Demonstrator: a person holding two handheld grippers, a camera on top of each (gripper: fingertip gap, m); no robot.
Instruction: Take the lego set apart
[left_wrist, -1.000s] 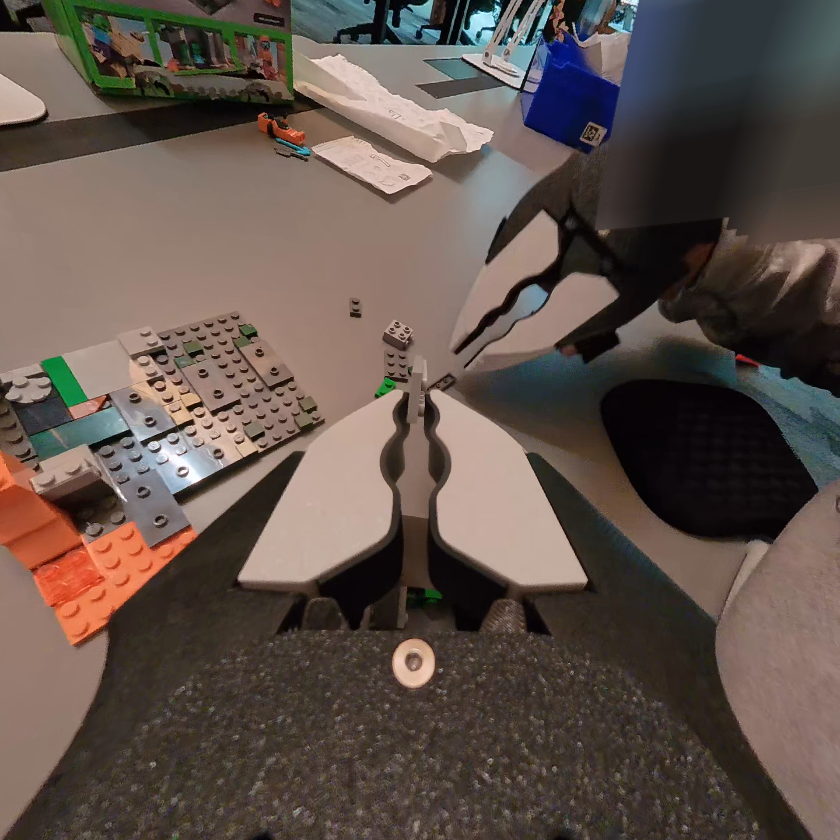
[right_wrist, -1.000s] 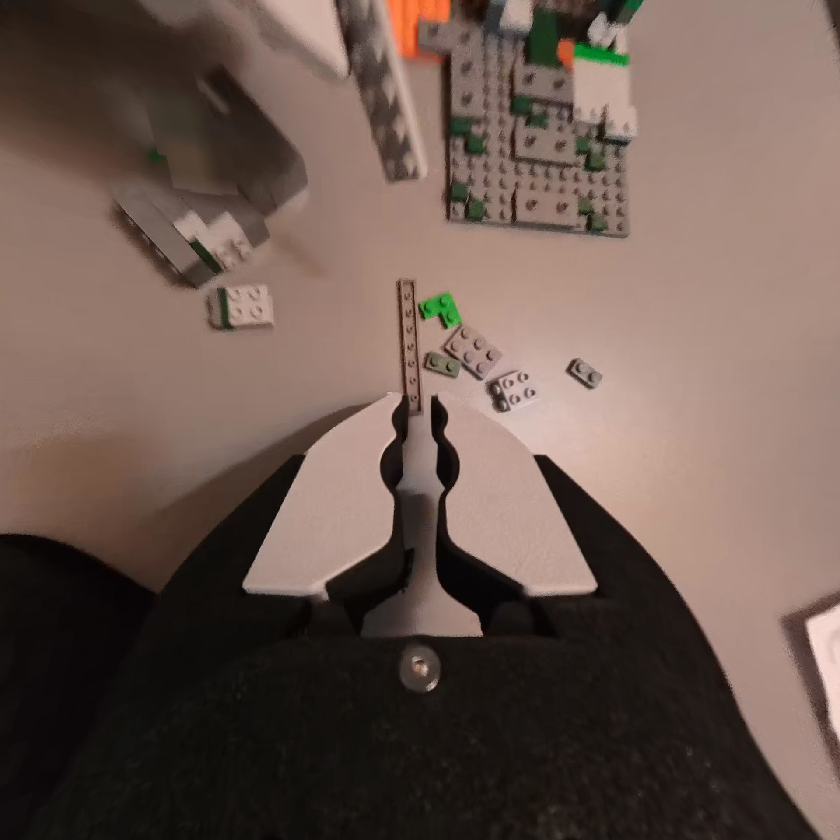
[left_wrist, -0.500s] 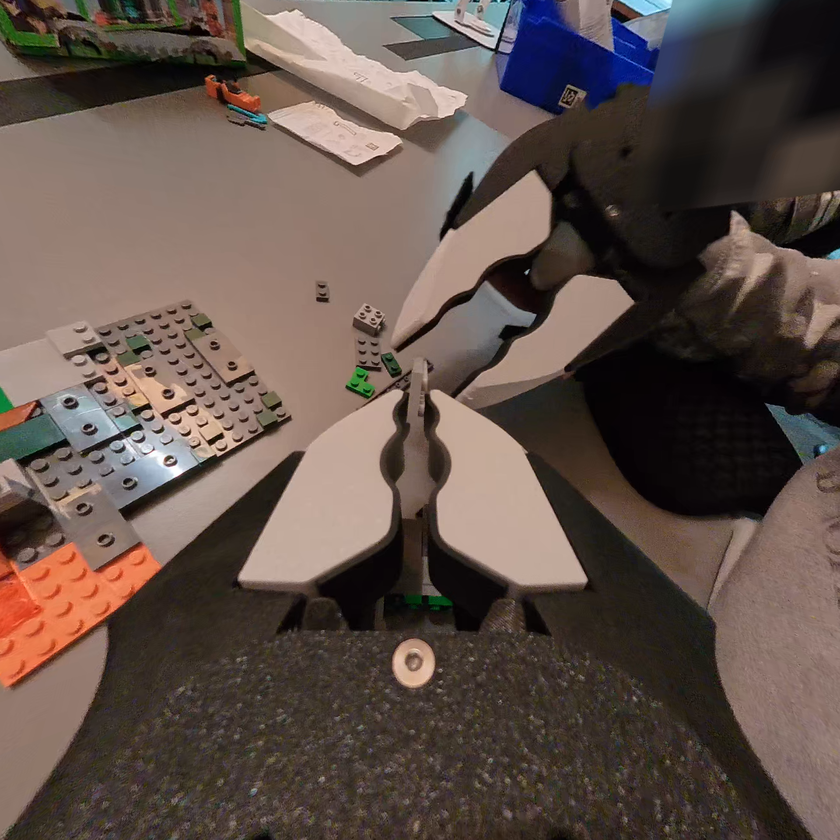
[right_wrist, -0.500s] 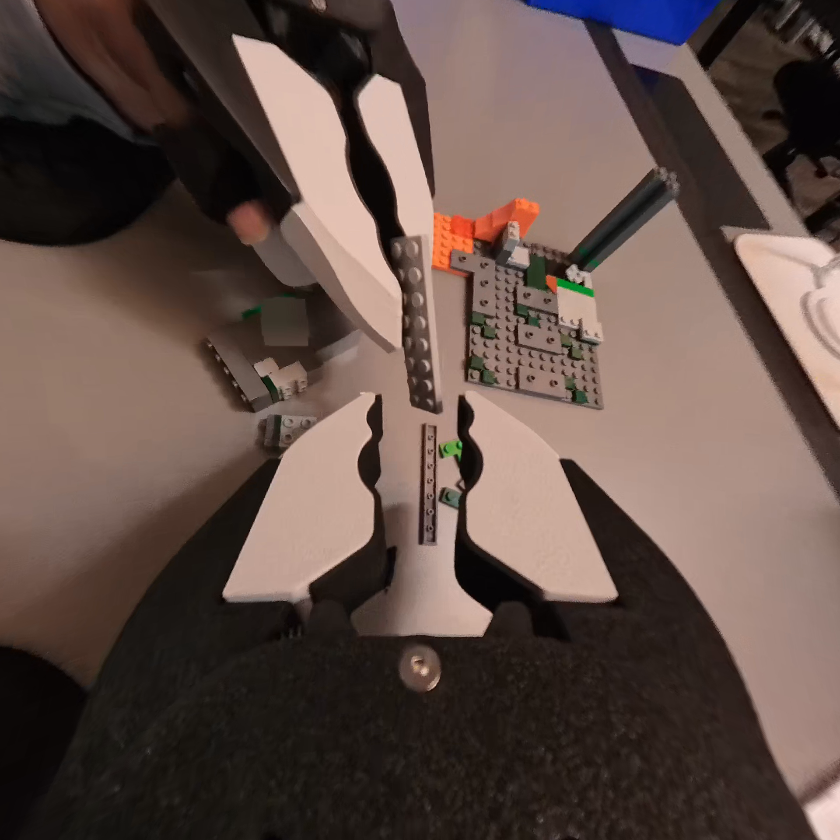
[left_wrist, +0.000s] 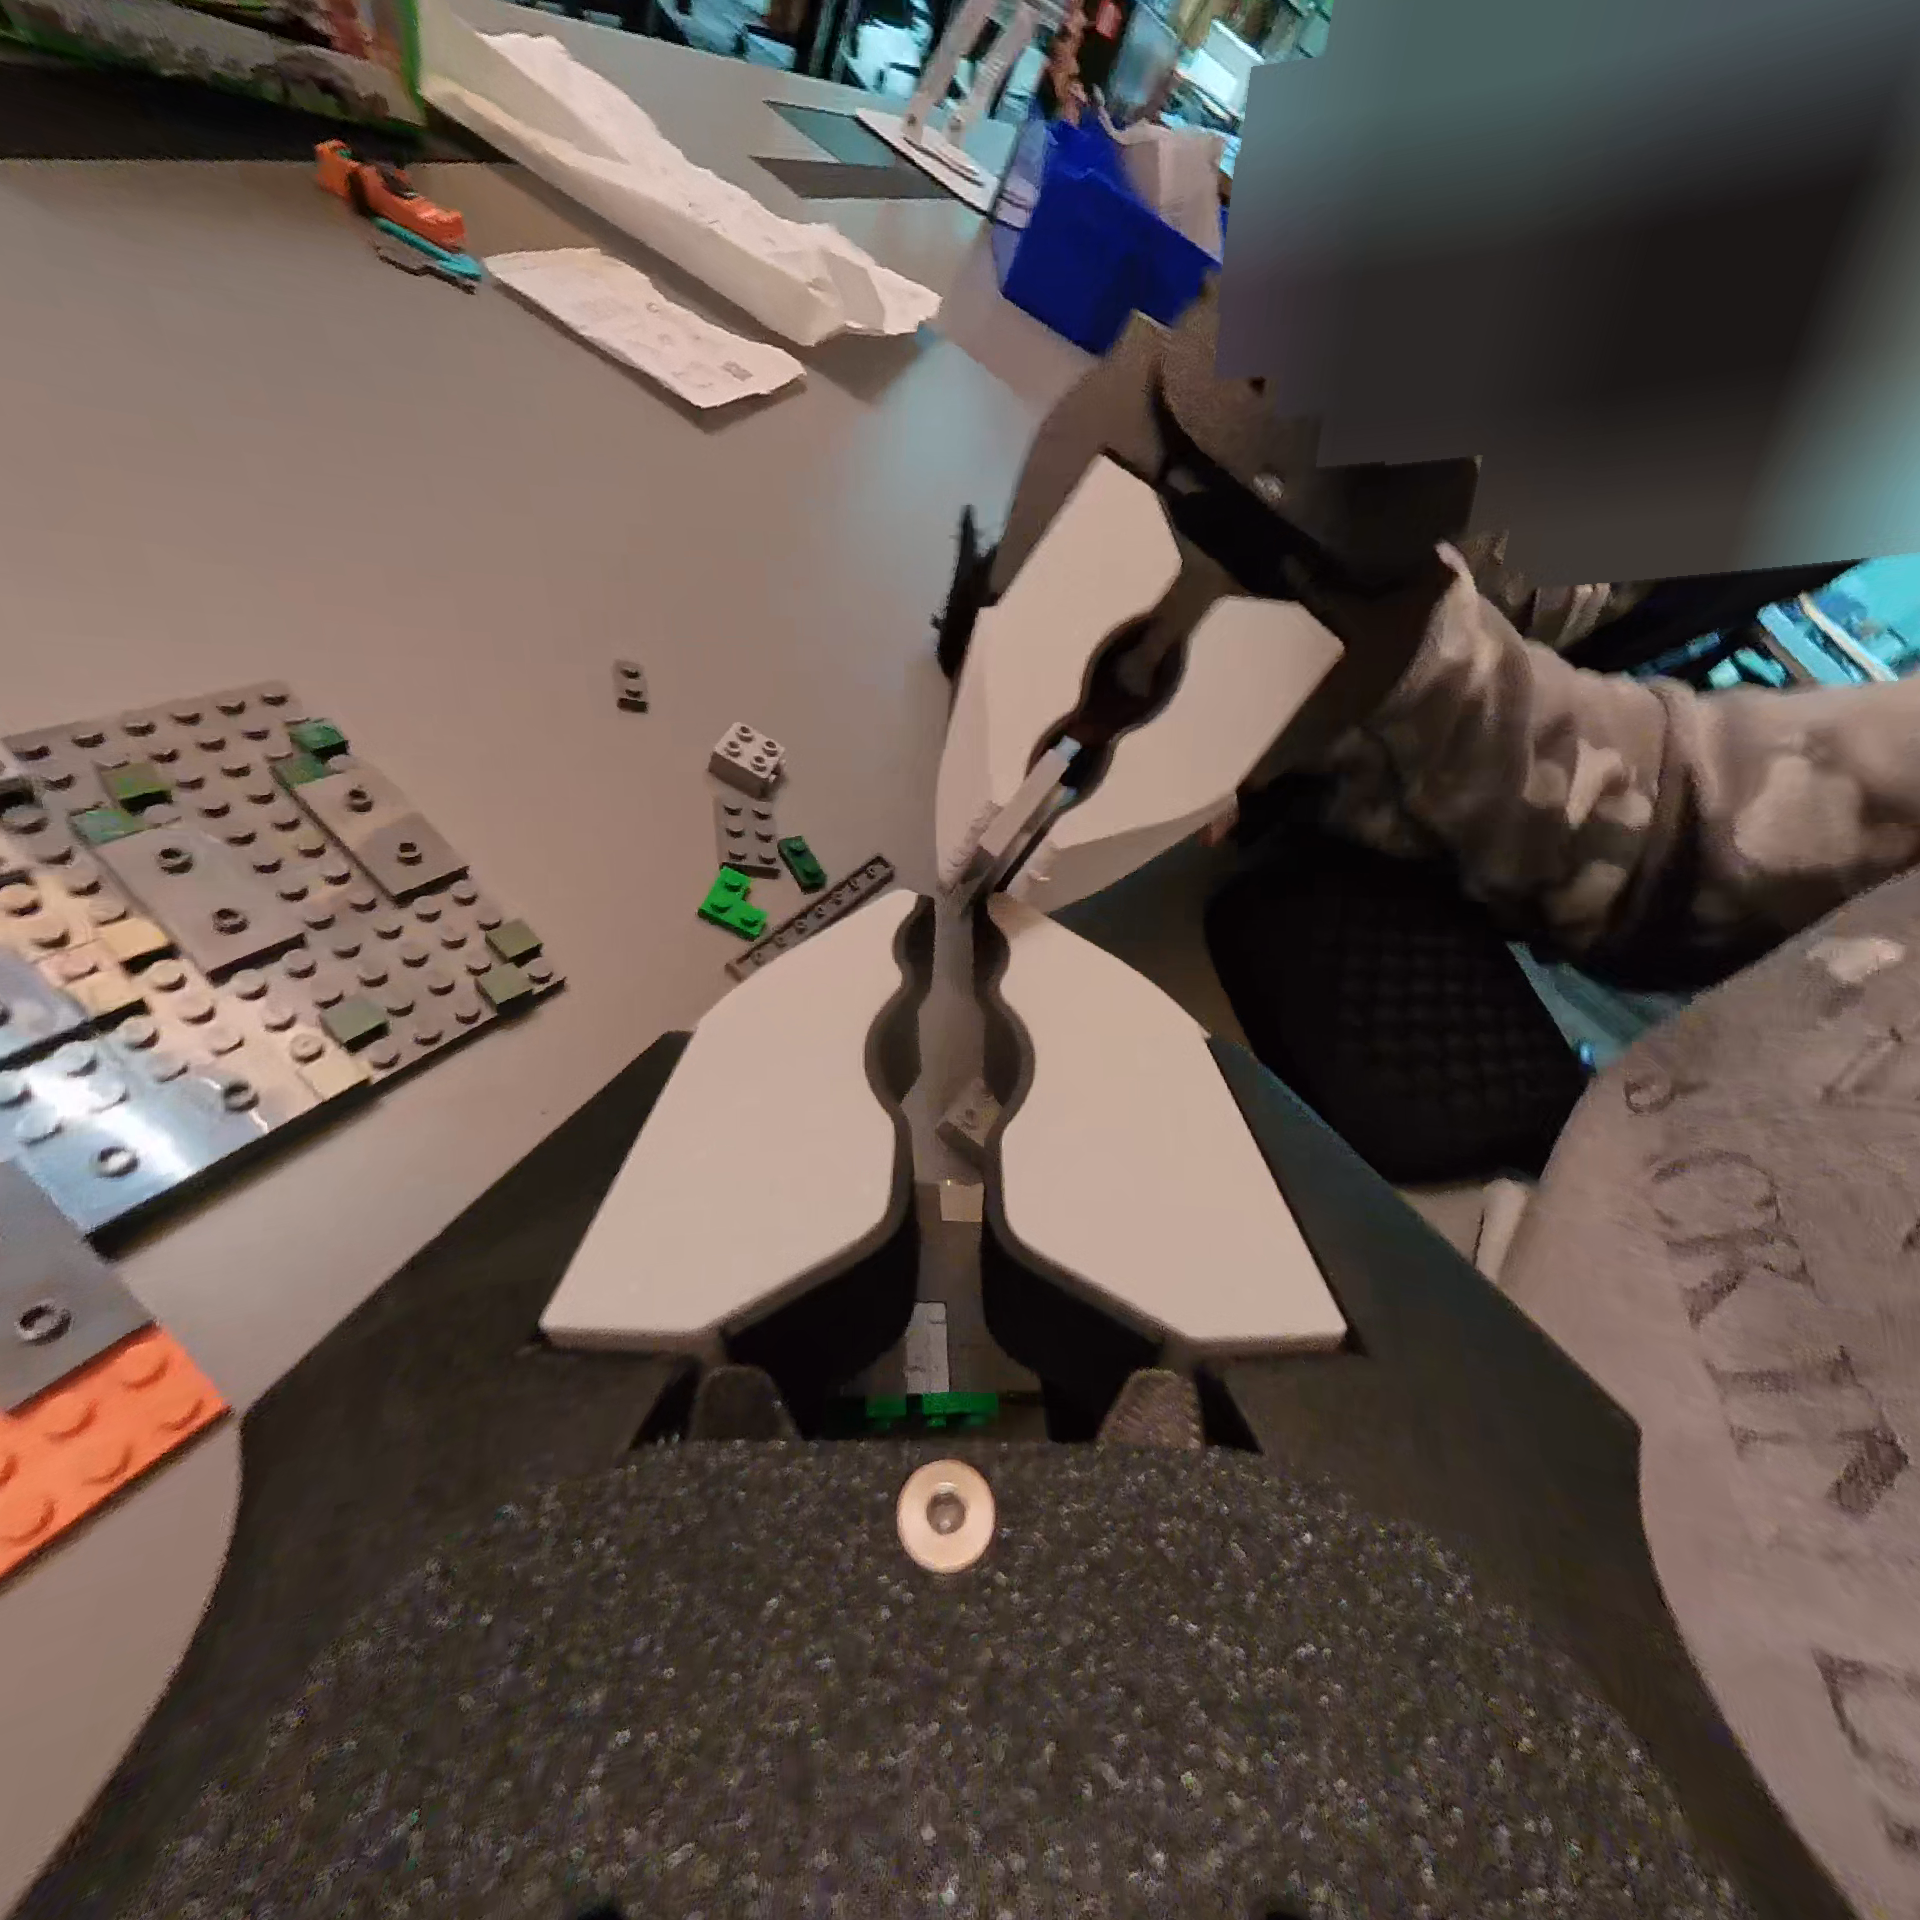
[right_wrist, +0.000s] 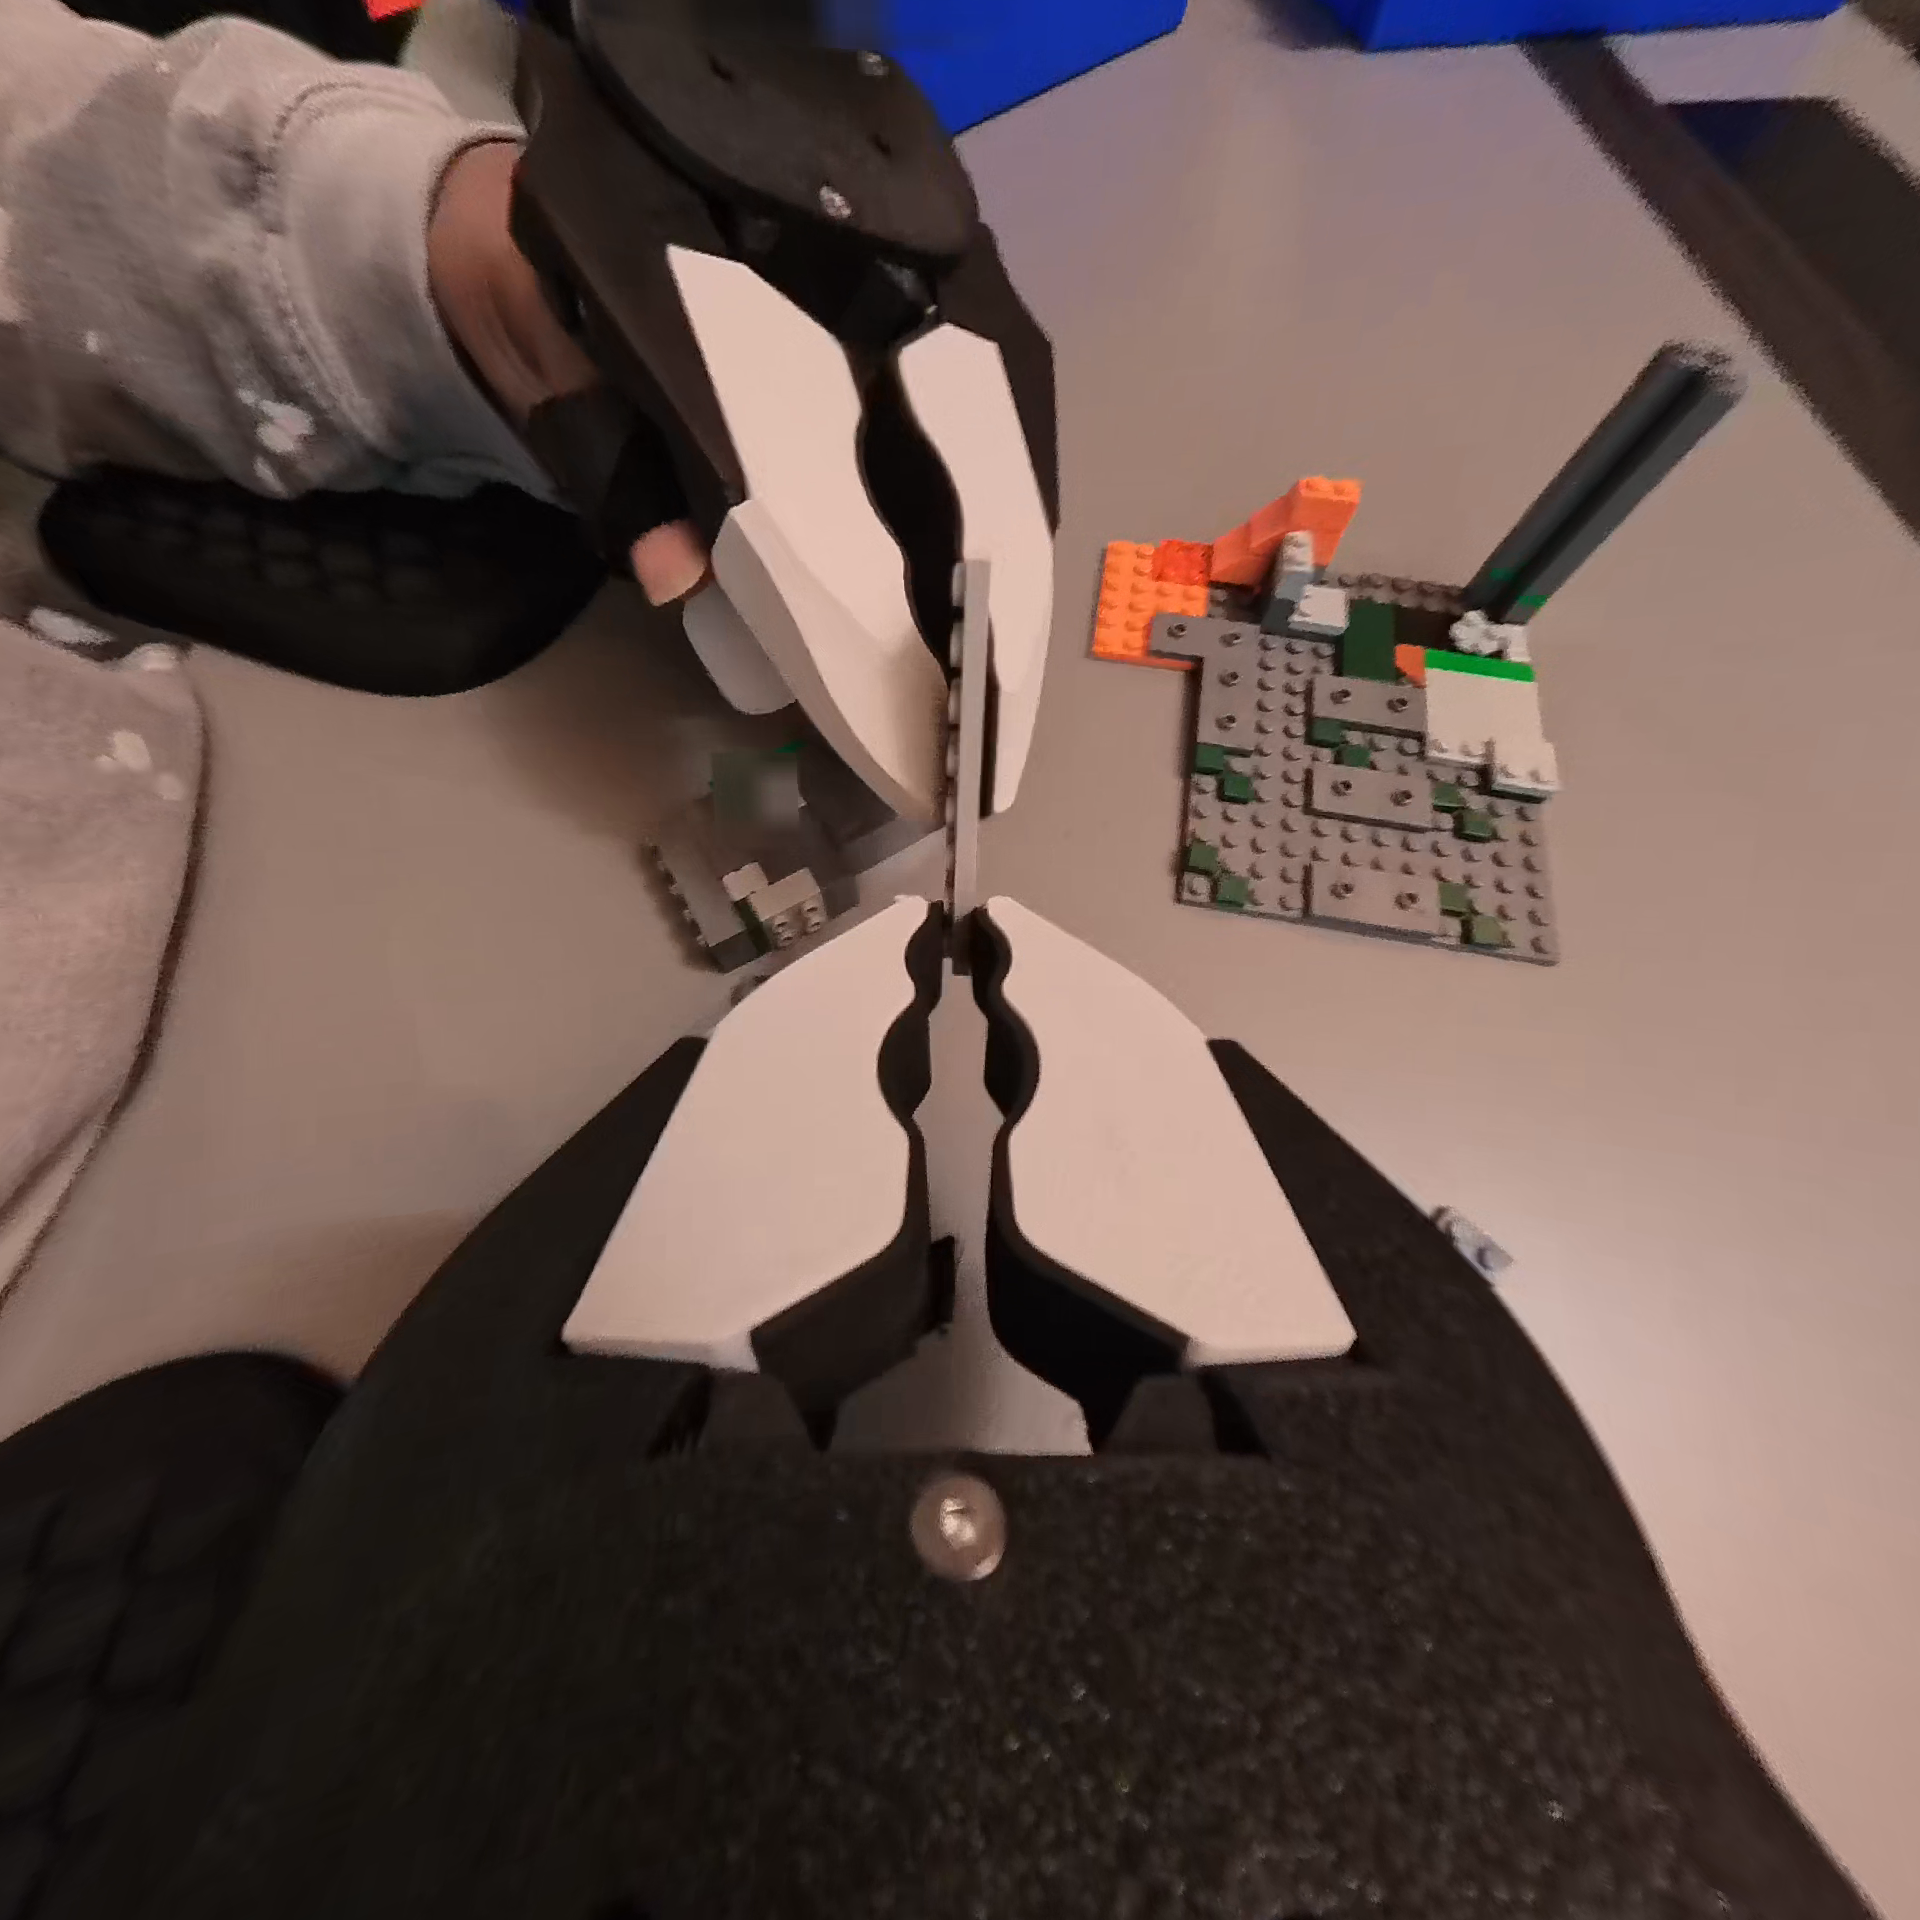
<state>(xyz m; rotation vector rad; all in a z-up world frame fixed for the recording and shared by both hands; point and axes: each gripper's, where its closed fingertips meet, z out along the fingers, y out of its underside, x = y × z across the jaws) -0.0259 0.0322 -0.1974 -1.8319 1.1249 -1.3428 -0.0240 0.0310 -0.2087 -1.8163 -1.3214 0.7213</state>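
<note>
My left gripper (left_wrist: 954, 906) is shut on a long grey lego plate (left_wrist: 948, 997) that runs out past its fingertips. My right gripper (right_wrist: 956, 916) is shut on the free end of the same plate (right_wrist: 968, 727), tip to tip with the left gripper (right_wrist: 961, 810). The plate is held in the air above the table. The right gripper also shows in the left wrist view (left_wrist: 977, 883). The grey baseplate with green and grey pieces (right_wrist: 1371, 831) lies to the right, with orange plates (right_wrist: 1143, 597) and a dark pillar (right_wrist: 1600, 488) on it. It also shows in the left wrist view (left_wrist: 260, 904).
Loose pieces lie on the table: a bright green corner piece (left_wrist: 732, 902), a thin dark strip (left_wrist: 810, 920), a grey 2x2 brick (left_wrist: 746, 756), a grey brick chunk (right_wrist: 748, 894). Papers (left_wrist: 675, 197), an orange tool (left_wrist: 390, 197) and a blue bin (left_wrist: 1101, 249) are farther back. A black chair seat (left_wrist: 1382, 1018) sits by the table edge. Left and right tips are no more than a few centimetres apart. The dark pillar (right_wrist: 1600, 488) is about 20 cm from both grippers' fingertips.
My right gripper let the thin dark strip drop onto the table, opened, came up to the left gripper and shut on the free end of the long grey plate. The left gripper kept its hold.
</note>
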